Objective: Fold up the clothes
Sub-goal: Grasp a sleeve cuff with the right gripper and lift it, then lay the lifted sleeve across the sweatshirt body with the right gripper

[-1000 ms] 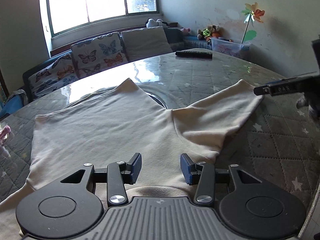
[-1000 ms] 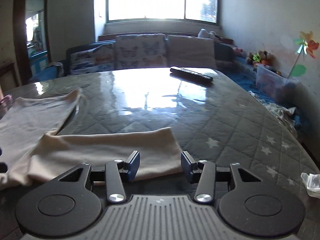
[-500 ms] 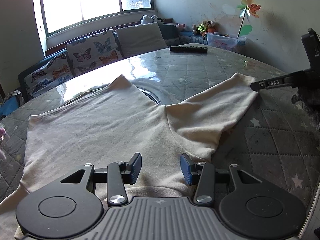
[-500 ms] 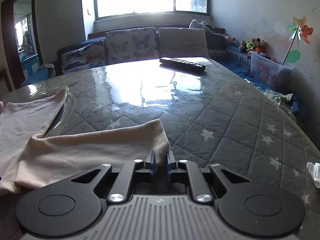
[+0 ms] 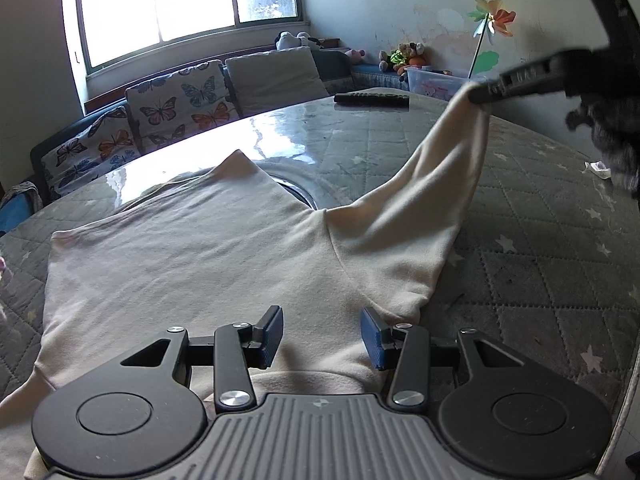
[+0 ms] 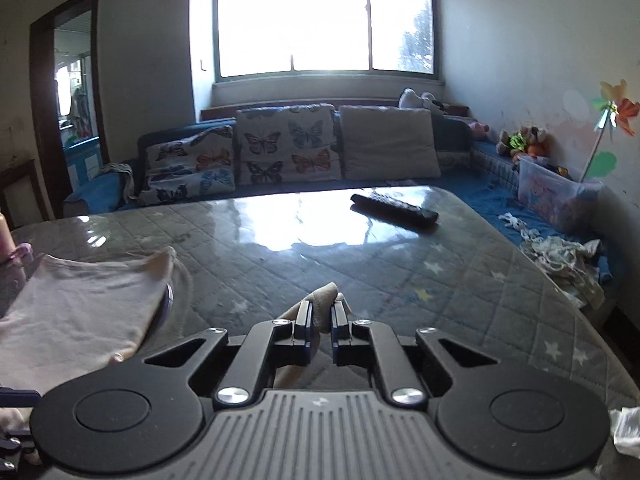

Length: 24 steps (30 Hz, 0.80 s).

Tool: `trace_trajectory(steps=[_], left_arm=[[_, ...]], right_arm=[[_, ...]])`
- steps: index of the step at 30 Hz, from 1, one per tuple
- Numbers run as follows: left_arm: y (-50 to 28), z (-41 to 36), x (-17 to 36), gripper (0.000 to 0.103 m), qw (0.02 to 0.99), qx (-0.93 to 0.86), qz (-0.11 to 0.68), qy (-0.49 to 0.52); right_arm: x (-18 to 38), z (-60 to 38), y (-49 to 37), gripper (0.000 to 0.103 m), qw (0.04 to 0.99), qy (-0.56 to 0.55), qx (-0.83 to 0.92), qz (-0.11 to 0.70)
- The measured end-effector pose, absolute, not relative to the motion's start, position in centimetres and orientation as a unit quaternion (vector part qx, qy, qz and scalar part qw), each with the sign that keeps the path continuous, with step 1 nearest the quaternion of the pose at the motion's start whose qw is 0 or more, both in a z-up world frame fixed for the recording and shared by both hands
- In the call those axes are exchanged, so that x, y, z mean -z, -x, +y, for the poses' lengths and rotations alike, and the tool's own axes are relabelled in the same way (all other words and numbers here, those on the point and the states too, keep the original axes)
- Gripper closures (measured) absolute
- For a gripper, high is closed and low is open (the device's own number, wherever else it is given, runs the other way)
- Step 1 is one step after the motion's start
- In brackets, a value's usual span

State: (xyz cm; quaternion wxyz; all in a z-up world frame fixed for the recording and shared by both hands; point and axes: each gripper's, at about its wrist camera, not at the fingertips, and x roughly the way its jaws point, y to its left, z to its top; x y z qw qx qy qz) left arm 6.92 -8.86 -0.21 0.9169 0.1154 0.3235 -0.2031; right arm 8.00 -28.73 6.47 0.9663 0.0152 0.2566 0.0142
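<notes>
The left gripper [image 5: 322,338] hovers low over the near edge of the shirt [image 5: 192,264], its blue-padded jaws spread wide with nothing between them. The cream shirt lies flat on the tabletop [image 5: 540,264], a grey quilted cover with small stars under a glossy clear sheet, and its body spreads away from that gripper toward the window. One sleeve [image 5: 432,200] rises off the tabletop on the shirt's right side, stretched up in a taut slope to its cuff. The right gripper [image 6: 321,322] has that cuff pinched: in its own view the jaws stand nearly closed with a fold of cream cloth [image 6: 326,300] poking up between them, and in the left view its dark finger [image 5: 520,80] meets the sleeve's tip well above the tabletop. Beyond the shirt's far edge a round rim [image 5: 296,192] shows under the clear sheet, partly covered by the cloth. Farther past the shirt a black remote [image 5: 372,99] lies on the tabletop near its far edge. Behind the remote runs a blue sofa with butterfly cushions [image 6: 286,148] and a plain one [image 6: 390,142], under a bright window [image 6: 324,24]. To the remote's right, against the wall, stand a plastic bin [image 6: 548,192], soft toys [image 6: 522,140] and a pinwheel [image 5: 490,20].
</notes>
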Motion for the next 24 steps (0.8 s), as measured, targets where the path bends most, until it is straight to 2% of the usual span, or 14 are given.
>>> trace_trajectory(steps=[7,12,22,24], left_arm=[[-5.9,-5.6,-1.0,0.053,0.93,0.181,0.308,-0.089],[-4.9,-1.4,-1.8,0.053,0.941,0.14,0.301,-0.061],[-2.5,5.0,-1.3,0.051,0.948,0.078,0.308,-0.016],[-2.4,5.4,-1.1,0.051,0.948,0.075,0.31,-0.011]], right_arm=[[-11.4,-23.4,-7.1,0.095,0.971,0.029,-0.082,0.221],[-13.0,-17.4,-6.4,0.095,0.964,0.065,-0.154,0.205],[-8.7,-4.4,-6.7,0.095,0.919,0.107,-0.287,0.248],[-7.3,-2.5,-6.5,0.091,0.905,0.11,-0.312,0.268]])
